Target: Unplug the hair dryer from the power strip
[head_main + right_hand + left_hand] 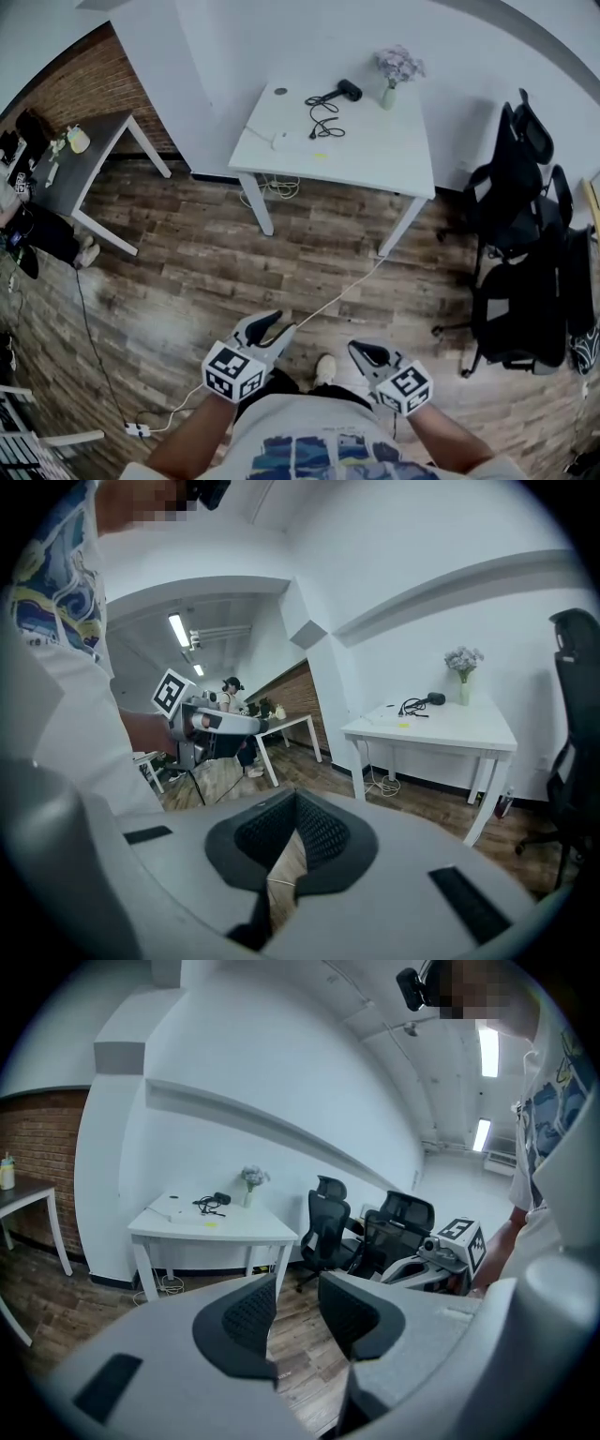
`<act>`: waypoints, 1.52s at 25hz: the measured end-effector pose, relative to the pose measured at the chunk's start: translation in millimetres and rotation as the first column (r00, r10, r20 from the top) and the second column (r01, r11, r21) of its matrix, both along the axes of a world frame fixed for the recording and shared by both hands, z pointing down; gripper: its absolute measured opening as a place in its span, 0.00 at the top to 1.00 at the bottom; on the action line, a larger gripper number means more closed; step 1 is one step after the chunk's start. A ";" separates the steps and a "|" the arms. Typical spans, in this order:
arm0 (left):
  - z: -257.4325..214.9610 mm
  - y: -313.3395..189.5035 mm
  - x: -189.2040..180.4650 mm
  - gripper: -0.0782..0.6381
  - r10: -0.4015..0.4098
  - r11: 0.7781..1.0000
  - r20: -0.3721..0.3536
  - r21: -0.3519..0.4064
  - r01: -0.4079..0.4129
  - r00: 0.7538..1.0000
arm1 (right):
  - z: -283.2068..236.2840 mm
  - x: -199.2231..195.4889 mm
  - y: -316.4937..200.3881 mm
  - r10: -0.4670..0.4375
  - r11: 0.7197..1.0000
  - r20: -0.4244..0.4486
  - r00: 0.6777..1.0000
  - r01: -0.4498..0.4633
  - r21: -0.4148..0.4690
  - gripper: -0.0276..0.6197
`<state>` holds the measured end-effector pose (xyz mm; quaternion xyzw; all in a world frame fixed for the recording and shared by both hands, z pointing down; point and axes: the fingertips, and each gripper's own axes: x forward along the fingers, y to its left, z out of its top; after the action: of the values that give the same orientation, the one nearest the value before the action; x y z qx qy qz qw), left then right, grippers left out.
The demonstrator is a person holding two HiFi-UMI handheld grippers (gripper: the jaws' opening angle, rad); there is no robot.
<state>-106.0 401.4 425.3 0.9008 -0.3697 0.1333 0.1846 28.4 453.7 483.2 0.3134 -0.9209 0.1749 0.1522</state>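
Left gripper jaws apart, right gripper pinched together, we might trip on the white floor cable approaching the far hair dryer.

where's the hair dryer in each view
Head view: hair dryer at top centre, near the far edge of the white table.
Left gripper view: hair dryer small, left of centre, on that table.
Right gripper view: hair dryer upper right, on the tabletop.
Shared landmark: the vase of flowers stands just right of it in all three.
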 end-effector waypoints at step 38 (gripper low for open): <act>20.4 -415.8 -62.6 0.70 0.139 0.990 -0.082 -0.013 -0.140 0.987 | 1.2 -87.0 -422.6 0.124 0.992 -0.099 0.987 -0.122 0.028 0.96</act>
<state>-168.5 -14.4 445.7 0.9274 -0.2967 0.1126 0.1981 -58.6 31.1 484.3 0.3795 -0.8928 0.1580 0.1840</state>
